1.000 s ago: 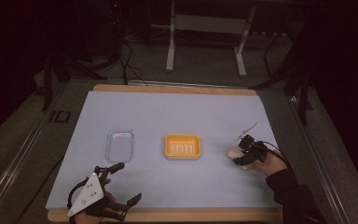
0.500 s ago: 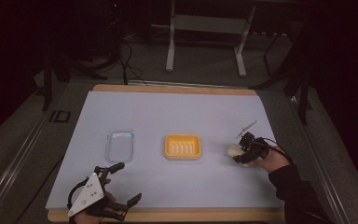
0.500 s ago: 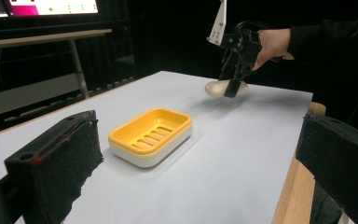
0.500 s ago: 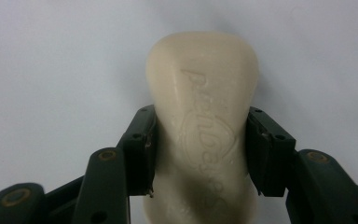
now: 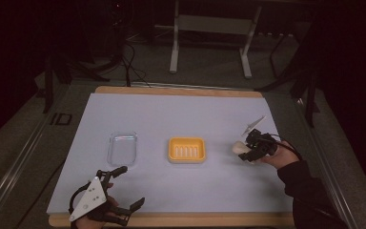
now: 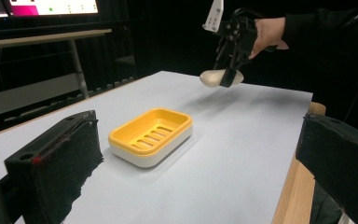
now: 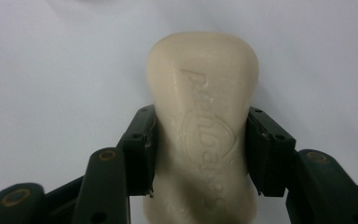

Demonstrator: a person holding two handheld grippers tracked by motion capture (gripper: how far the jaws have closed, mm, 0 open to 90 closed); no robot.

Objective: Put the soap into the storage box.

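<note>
A cream bar of soap (image 7: 203, 126) with raised lettering sits between the pads of my right gripper (image 7: 200, 149), which is shut on it. In the high view that right gripper (image 5: 249, 151) holds the soap (image 5: 239, 148) above the table's right side, and in the left gripper view the soap (image 6: 214, 77) hangs clear of the surface. An orange soap dish (image 5: 187, 149) on a white base lies mid-table, to the left of the soap. My left gripper (image 5: 128, 188) rests open near the front left edge, its wide-apart jaws framing the soap dish (image 6: 151, 135).
A clear plastic lid or tray (image 5: 123, 148) lies left of the soap dish. The table (image 5: 171, 114) is covered in a pale sheet with a wooden edge at front. A metal stand (image 5: 209, 28) and cables stand beyond the far edge.
My right gripper has lifted the soap a little off the table. The left gripper has stayed where it was.
</note>
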